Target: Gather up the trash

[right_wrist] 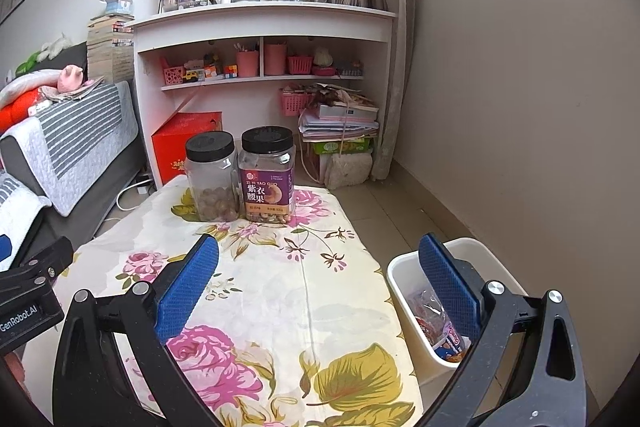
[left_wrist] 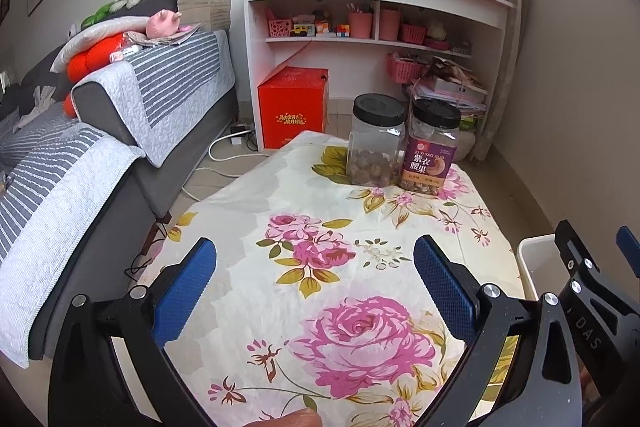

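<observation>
Left wrist: left gripper (left_wrist: 316, 287) jaws spread, empty, over the floral-cloth counter (left_wrist: 248, 195); no loose trash seen. Clear nut jar (left_wrist: 374, 143) and purple-label cashew jar (left_wrist: 432, 147) at 12 o'clock risk being mistaken for rubbish. Right wrist: right gripper (right_wrist: 320, 287) jaws spread, empty; white bin (right_wrist: 404, 275) at 4 o'clock holds snack wrappers (right_wrist: 440, 327). A low swing could tip it.
</observation>
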`<state>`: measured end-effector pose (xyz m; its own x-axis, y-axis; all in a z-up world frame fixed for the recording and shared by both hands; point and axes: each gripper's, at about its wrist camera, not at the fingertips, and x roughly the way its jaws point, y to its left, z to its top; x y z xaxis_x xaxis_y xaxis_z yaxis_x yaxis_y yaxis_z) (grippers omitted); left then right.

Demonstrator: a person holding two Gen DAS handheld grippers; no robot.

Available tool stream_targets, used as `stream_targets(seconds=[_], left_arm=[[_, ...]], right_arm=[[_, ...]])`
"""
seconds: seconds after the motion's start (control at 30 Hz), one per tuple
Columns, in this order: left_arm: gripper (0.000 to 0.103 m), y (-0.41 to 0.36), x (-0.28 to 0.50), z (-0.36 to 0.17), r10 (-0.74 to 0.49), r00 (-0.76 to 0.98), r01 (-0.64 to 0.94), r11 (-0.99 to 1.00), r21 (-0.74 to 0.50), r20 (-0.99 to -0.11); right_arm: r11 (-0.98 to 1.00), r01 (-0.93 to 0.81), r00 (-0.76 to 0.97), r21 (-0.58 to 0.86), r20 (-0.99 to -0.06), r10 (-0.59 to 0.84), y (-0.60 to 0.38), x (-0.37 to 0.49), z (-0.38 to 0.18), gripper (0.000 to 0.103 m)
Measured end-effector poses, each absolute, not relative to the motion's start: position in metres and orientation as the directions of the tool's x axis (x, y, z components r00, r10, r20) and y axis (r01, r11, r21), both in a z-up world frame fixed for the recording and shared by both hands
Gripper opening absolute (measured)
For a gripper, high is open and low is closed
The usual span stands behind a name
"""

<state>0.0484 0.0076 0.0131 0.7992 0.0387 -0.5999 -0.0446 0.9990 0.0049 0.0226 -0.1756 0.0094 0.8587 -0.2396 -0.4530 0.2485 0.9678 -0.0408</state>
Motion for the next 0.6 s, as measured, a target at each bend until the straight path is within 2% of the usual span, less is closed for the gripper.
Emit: stream_targets(seconds=[0.37,0.6], left_arm=[[0.096,-0.007,0.04,0.022,0.045,0.849,-0.024,0.999,0.046,-0.526],[0.096,-0.01,0.038,0.027,0.036,0.859,-0.021,0.999,0.035,-0.511]], right_arm=[[0.967,0.255,0.877,-0.011,-0.419,-0.236,-0.182,0.015,0.017,0.096],[0.967,0.255,0.883,-0.009,-0.405,-0.237,-0.184,0.011,0.019,0.096]])
